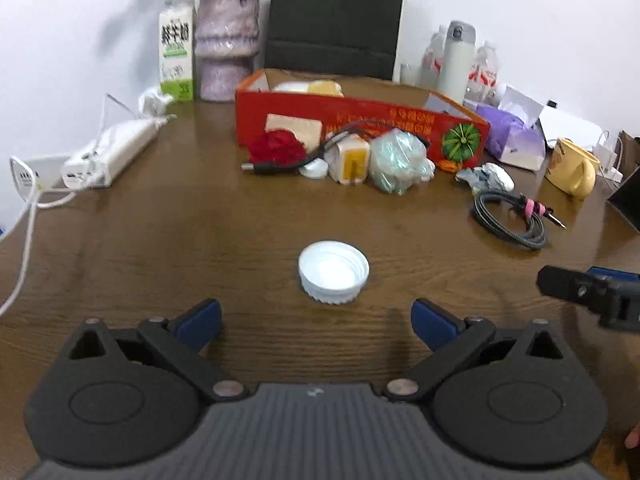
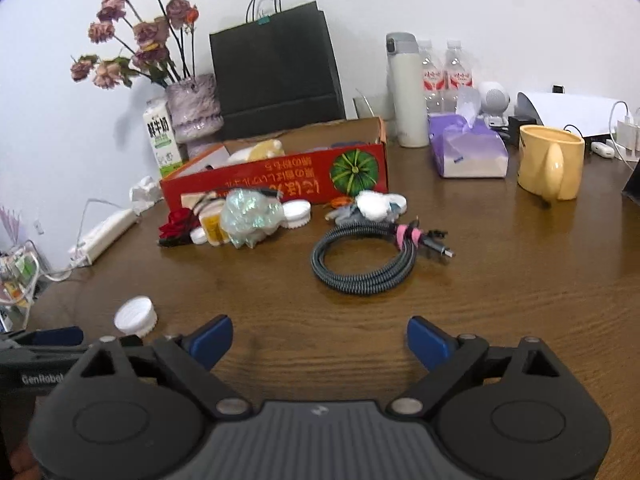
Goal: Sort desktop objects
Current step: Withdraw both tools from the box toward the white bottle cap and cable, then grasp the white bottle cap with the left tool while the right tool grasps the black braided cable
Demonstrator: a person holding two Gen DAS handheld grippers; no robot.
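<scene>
A white bottle cap [image 1: 333,277] lies open side up on the brown table, just ahead of my left gripper [image 1: 316,322], which is open and empty. The cap also shows at the left of the right wrist view [image 2: 135,317]. My right gripper [image 2: 320,342] is open and empty, with a coiled grey cable [image 2: 366,260] ahead of it; the cable also shows in the left wrist view [image 1: 510,218]. A red cardboard box [image 1: 360,124] stands further back, with a red flower [image 1: 276,148], a charger [image 1: 350,162], a plastic-wrapped bundle [image 1: 396,164] and small caps in front of it.
A yellow mug [image 2: 550,162], purple tissue pack [image 2: 468,150], white flask [image 2: 406,92] and water bottles [image 2: 446,76] stand at the back right. A vase [image 1: 226,44], milk carton [image 1: 176,52] and black bag [image 1: 336,16] stand behind. A power strip [image 1: 108,156] lies left.
</scene>
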